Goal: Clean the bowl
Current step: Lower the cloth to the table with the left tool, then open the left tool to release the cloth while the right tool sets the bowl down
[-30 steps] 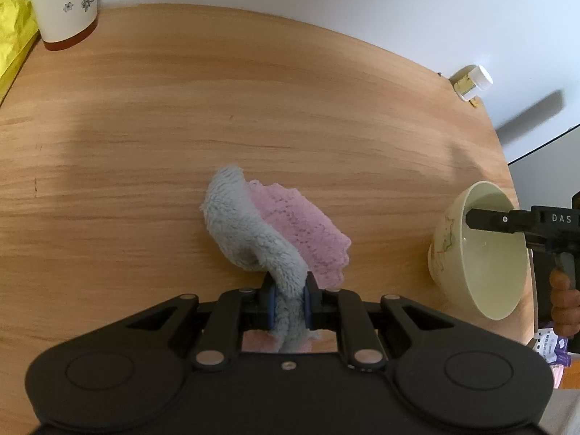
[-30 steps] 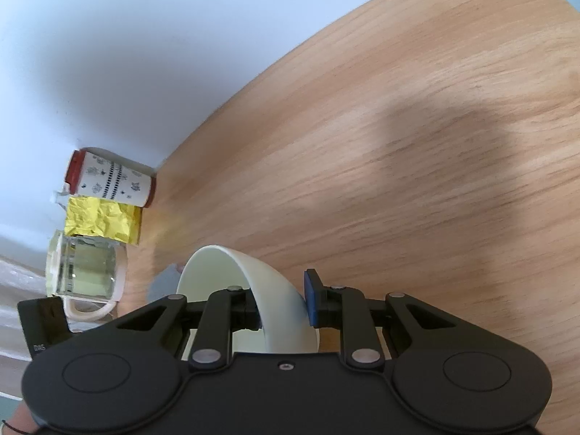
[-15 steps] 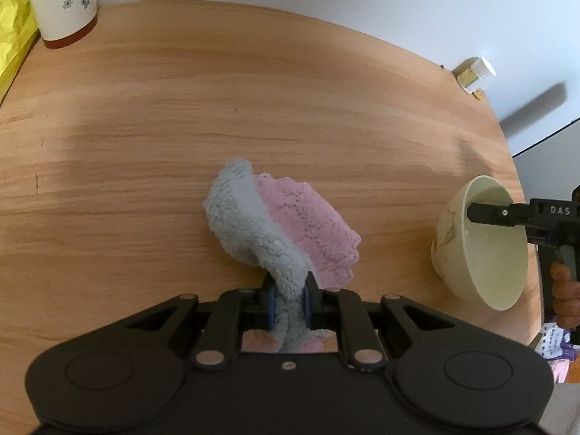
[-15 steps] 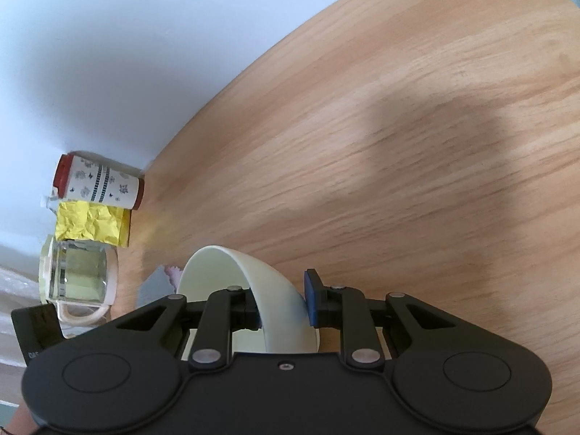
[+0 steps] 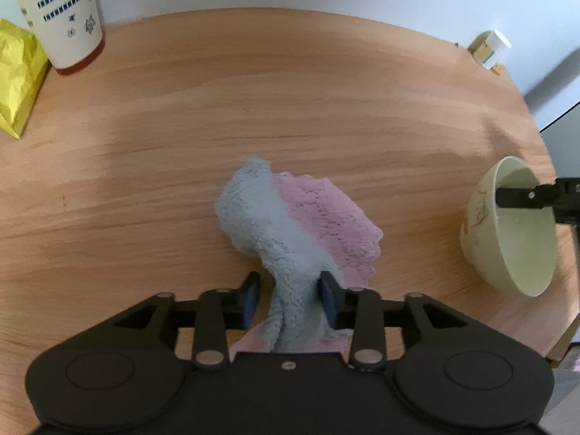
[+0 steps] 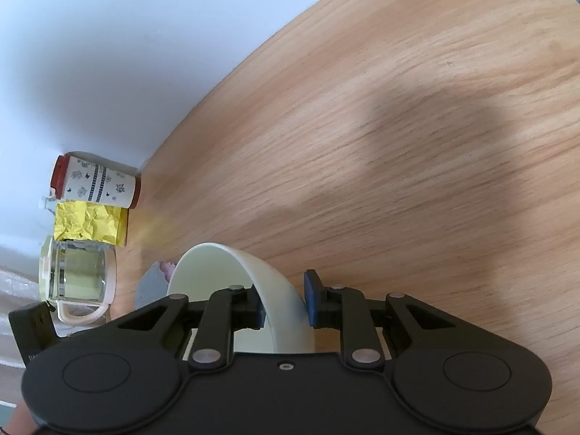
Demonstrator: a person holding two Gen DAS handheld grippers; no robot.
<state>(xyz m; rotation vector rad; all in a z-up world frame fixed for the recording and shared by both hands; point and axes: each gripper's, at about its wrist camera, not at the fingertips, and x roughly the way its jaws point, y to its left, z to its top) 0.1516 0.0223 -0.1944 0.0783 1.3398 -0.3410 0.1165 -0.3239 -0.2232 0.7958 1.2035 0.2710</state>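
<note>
A grey and pink cloth lies on the wooden table. My left gripper is open around its near end, with the jaws standing apart from the cloth. A cream bowl stands tilted at the table's right side. My right gripper is shut on the bowl's rim, with one finger inside the bowl. The cloth shows in part behind the bowl in the right wrist view.
A patterned mug and a yellow packet stand at the table's far left. A glass jug stands beside them. A small white-capped bottle lies at the far right edge.
My left gripper has opened and let go of the cloth, which now lies loose between the jaws. The left gripper has moved forward. The right gripper still holds the bowl.
</note>
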